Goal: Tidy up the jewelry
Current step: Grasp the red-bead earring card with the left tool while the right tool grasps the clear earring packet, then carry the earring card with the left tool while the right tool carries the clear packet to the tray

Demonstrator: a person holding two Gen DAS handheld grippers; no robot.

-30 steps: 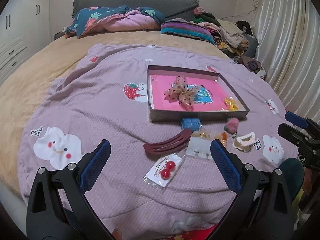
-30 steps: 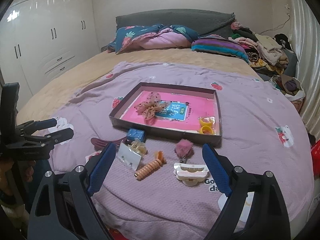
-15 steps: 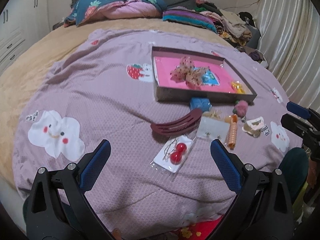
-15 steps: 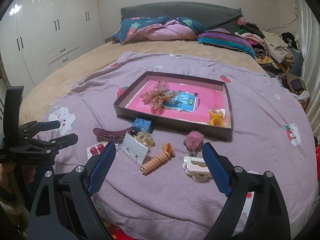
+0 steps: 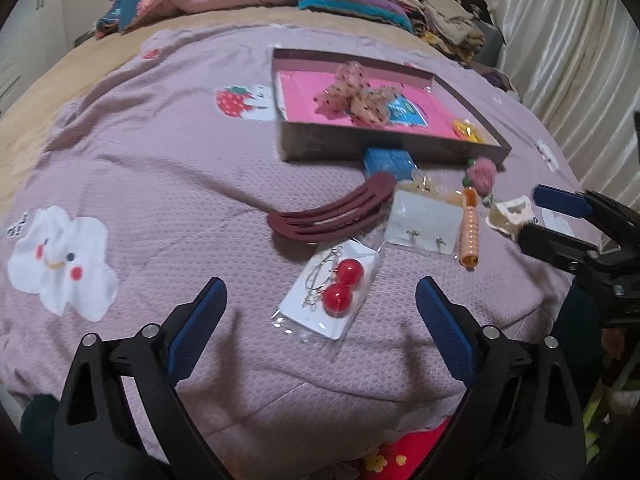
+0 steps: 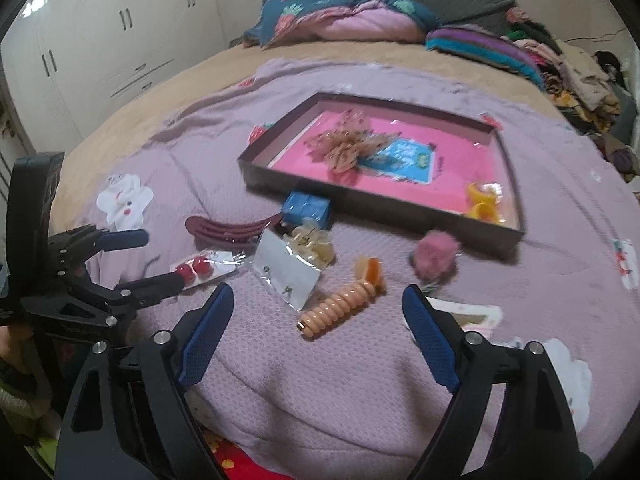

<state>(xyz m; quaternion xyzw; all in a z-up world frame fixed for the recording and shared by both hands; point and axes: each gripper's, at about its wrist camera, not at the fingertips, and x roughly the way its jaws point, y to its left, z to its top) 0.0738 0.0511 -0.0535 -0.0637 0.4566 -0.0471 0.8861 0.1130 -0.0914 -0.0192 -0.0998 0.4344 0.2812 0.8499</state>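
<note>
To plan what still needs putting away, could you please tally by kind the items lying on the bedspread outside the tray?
Hair clips: 3 (maroon clip, translucent claw clip, cream claw clip)
Earring packets: 2 (red cherry earrings, stud earrings)
Spiral hair tie: 1
Pink pom-pom: 1
Blue box: 1
Total: 8

White claw clip (image 6: 474,316) partly hidden behind right fingers (image 6: 430,338).
</note>
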